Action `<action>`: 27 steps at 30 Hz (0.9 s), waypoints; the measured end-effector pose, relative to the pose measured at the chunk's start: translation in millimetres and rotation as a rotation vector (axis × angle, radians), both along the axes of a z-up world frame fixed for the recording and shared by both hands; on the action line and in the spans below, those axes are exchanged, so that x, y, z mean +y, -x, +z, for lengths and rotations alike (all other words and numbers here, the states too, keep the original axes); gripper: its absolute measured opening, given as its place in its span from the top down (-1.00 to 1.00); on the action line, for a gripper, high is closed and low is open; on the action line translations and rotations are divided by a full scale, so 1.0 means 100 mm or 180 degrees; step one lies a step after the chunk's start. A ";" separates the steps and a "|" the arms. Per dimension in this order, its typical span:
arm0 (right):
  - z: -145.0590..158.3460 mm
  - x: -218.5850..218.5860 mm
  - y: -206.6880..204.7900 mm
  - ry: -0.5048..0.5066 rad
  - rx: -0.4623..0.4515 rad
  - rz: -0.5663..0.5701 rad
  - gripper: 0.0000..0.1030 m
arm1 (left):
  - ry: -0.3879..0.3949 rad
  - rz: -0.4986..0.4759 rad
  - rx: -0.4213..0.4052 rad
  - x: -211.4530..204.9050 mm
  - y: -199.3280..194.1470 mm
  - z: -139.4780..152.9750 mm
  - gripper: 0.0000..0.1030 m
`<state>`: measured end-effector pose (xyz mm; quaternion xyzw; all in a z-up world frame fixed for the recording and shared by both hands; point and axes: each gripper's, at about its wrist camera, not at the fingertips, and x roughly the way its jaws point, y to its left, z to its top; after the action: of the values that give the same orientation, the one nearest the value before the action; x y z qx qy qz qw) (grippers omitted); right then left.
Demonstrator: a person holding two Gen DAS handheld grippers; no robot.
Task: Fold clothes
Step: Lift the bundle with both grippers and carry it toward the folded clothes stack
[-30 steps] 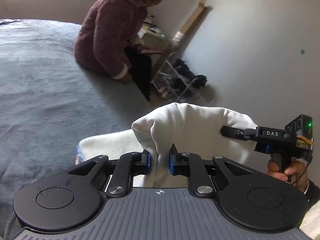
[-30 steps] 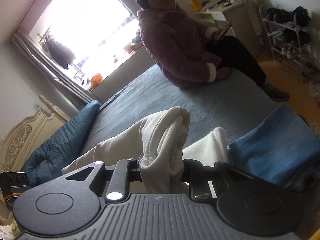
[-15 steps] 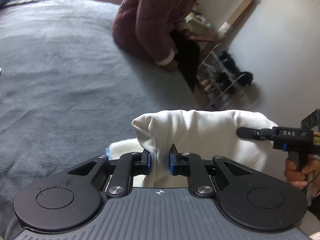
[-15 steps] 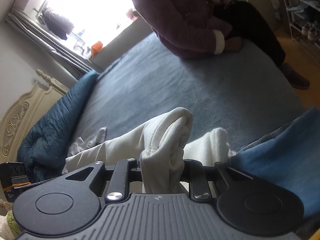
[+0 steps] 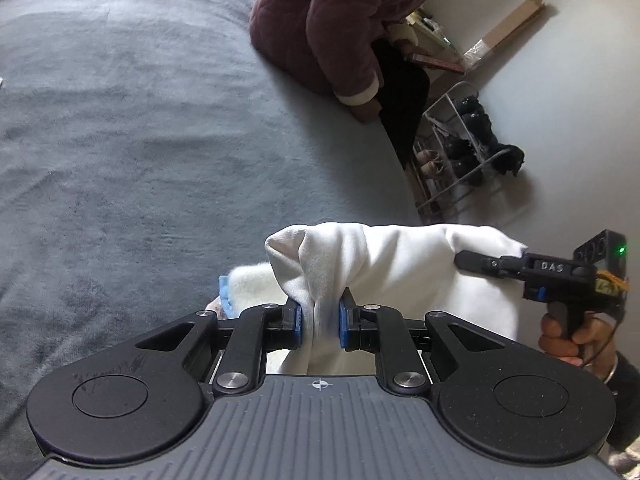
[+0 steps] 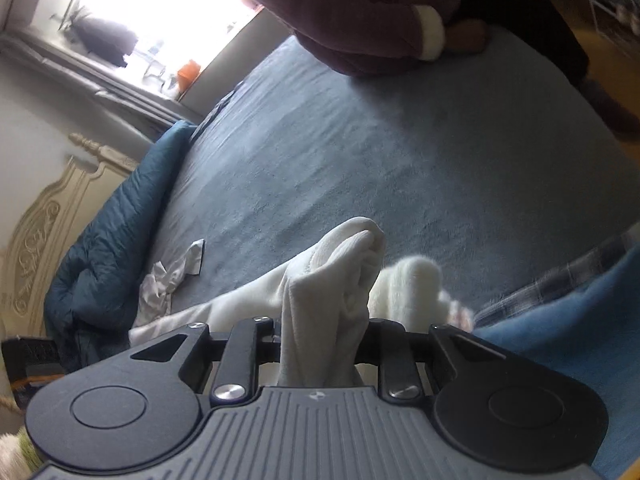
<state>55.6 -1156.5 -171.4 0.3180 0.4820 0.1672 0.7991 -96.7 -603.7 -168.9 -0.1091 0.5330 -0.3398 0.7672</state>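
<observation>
A white fleece garment hangs stretched between both grippers above a grey-blue bed. My left gripper is shut on one bunched corner, blue pads pressing the cloth from both sides. My right gripper, seen from the left wrist view at the right with a hand on its grip, pinches the other corner. In the right wrist view the right gripper is shut on a thick fold of the white garment, and the rest of the cloth trails down to the left.
A person in a maroon quilted jacket sits on the bed's far edge. A shoe rack stands by the wall. A dark blue duvet, a crumpled pale cloth and folded blue clothes lie on the bed.
Both grippers have sunk toward the bed with the white garment still held between them. The seated person has slid up and partly out of both views.
</observation>
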 end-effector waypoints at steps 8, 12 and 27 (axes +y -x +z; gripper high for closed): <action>-0.28 -0.28 0.04 -0.0487 0.0331 -0.0425 0.16 | 0.0237 0.0234 0.0444 0.14 -0.21 -0.20 0.52; -0.22 -0.43 0.16 -0.0527 0.0221 -0.0607 0.02 | 0.0437 0.0426 0.0637 0.23 -0.24 -0.26 0.41; -0.30 -0.44 0.38 -0.0657 0.0284 -0.0639 -0.10 | 0.0872 0.0747 0.1395 0.63 -0.29 -0.61 0.19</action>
<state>17.2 -1200.1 -201.3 0.4522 0.4630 0.1208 0.7527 -67.5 -540.4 -229.4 -0.3436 0.6189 -0.2859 0.6459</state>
